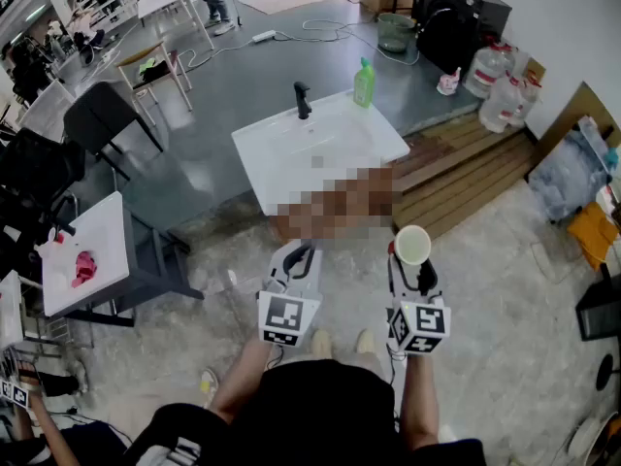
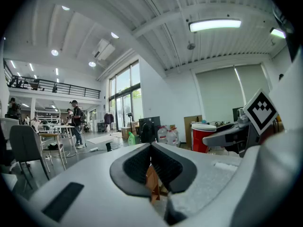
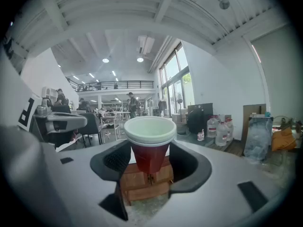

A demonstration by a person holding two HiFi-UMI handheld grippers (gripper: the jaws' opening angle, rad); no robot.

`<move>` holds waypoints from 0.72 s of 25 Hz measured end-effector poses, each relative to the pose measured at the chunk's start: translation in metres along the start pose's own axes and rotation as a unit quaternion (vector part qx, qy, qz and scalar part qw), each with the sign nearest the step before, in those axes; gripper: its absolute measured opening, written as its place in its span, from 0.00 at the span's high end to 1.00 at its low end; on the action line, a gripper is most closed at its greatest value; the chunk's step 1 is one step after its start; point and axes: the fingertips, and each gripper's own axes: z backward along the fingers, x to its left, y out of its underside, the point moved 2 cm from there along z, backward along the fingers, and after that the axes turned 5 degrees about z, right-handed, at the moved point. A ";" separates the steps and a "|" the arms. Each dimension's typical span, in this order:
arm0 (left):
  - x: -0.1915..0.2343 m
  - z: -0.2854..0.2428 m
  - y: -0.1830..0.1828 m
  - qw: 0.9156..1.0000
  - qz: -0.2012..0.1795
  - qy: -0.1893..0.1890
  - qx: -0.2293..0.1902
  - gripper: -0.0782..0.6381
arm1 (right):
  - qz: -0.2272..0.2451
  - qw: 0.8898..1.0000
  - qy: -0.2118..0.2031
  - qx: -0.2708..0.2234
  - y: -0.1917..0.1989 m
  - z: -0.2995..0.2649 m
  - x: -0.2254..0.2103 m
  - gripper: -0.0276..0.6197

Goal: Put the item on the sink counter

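The right tool (image 3: 150,161) has its jaws wide and pressed on the sides of a red cup (image 3: 149,143). The cup stands upright between them, white rim topmost, held in the air on the near side of the sink and well apart from it. Just left, the left tool (image 2: 151,163) has its jaws together with nothing in them. Farther off stands the white sink bench (image 1: 281,178) — a black tap (image 1: 303,100) at its far edge, a green bottle (image 1: 364,83) on its far right corner
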 end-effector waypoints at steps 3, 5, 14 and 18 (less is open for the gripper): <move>0.002 0.000 0.000 1.000 0.000 0.002 0.000 0.89 | 0.002 1.000 0.001 0.000 -0.002 0.000 0.002 0.56; 0.004 0.000 0.000 1.000 0.001 0.003 0.000 0.89 | 0.005 1.000 0.002 -0.005 -0.004 0.000 0.002 0.56; 0.008 -0.011 0.003 1.000 0.003 0.008 -0.001 0.89 | 0.000 1.000 0.004 -0.007 -0.003 -0.009 0.001 0.56; 0.009 -0.027 0.002 1.000 0.002 0.010 0.002 0.89 | -0.004 1.000 0.002 -0.004 -0.004 -0.022 -0.008 0.56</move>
